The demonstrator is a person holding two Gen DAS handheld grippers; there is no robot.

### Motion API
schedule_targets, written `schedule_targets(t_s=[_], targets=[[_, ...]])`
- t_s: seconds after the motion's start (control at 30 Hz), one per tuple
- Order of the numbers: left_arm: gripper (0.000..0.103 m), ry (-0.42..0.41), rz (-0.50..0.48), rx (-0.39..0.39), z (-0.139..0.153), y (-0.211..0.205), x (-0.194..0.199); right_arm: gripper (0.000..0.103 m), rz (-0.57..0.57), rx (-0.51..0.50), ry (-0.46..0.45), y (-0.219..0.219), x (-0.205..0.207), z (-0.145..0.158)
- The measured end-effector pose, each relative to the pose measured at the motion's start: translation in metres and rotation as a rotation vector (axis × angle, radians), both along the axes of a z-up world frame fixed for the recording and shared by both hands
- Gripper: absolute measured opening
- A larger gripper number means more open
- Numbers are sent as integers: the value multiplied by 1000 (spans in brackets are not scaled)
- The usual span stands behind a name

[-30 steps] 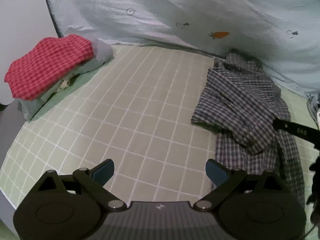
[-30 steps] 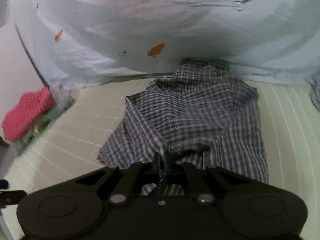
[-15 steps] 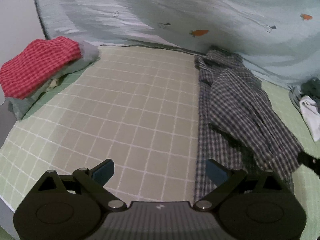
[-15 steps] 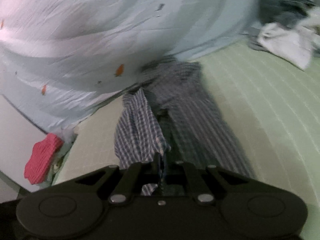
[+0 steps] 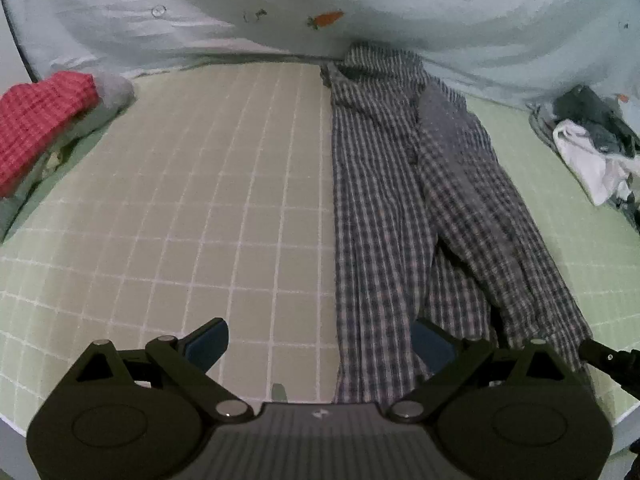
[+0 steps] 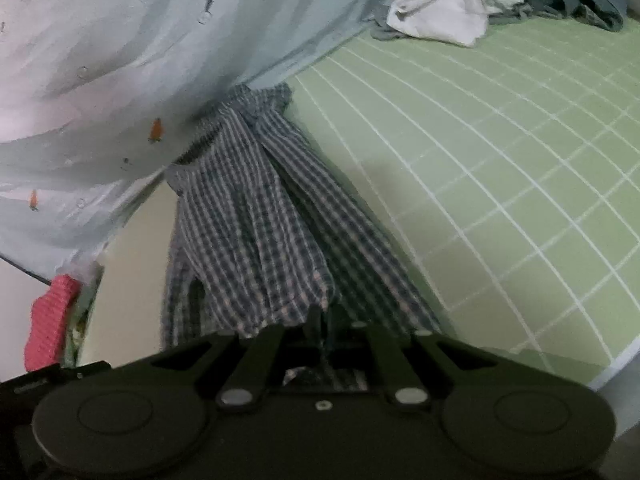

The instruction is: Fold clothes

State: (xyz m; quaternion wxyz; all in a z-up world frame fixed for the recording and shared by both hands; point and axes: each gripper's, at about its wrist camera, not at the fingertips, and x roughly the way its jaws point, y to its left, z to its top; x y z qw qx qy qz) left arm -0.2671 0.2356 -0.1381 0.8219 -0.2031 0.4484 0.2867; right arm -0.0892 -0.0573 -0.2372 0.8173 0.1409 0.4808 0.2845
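Shirt (image 5: 400,200) is lying stretched lengthwise on the green sheet (image 5: 180,200) in our left view, where we are holding the left gripper (image 5: 320,344) open and empty over its near edge. From the right, our right gripper (image 6: 320,324) is pinching the hem (keeping it taut for folding).

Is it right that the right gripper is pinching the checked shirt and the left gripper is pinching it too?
Not quite. The right gripper is shut on the checked shirt, but the left wrist view shows the left gripper open, pinching nothing.
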Motion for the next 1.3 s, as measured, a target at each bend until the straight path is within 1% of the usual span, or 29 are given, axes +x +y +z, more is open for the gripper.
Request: schedule_targets(t_s=[0.17,0.3,0.37,0.4,0.43,0.5,0.67,0.73,0.87,1.03,1.27,1.3], targets=[[98,25,-9,-30,-11,-6,-4,3,32,-64,9,3,0,-11],[98,50,-7,-55,-23,-8,-6,6,81,-150,-7,9,1,-16],[97,60,-7,-64,-28,-10,-7,12,94,-184,-35,10,-1,-15],[97,64,-7,-70,-30,-10,-7,20,100,-200,-49,9,-2,-14],[97,68,-6,-76,-32,-10,-7,31,105,-219,-64,8,-3,-14],[97,74,-5,-88,-35,-12,-8,42,111,-253,-90,7,-4,-14],[97,79,-34,-112,-41,-19,-3,48,140,-305,-118,2,-4,-17],[97,83,-55,-125,-44,-22,0,58,144,-330,-134,0,-5,-18],[97,102,-99,-159,-54,-30,5,68,146,-336,-127,-6,-5,-23],[97,145,-138,-199,-67,-41,5,69,161,-323,-116,-11,-6,-25],[97,174,-153,-198,-73,-49,6,69,207,-308,-81,-16,-11,-26],[97,178,-157,-200,-73,-51,5,66,215,-306,-74,-17,-12,-26]])
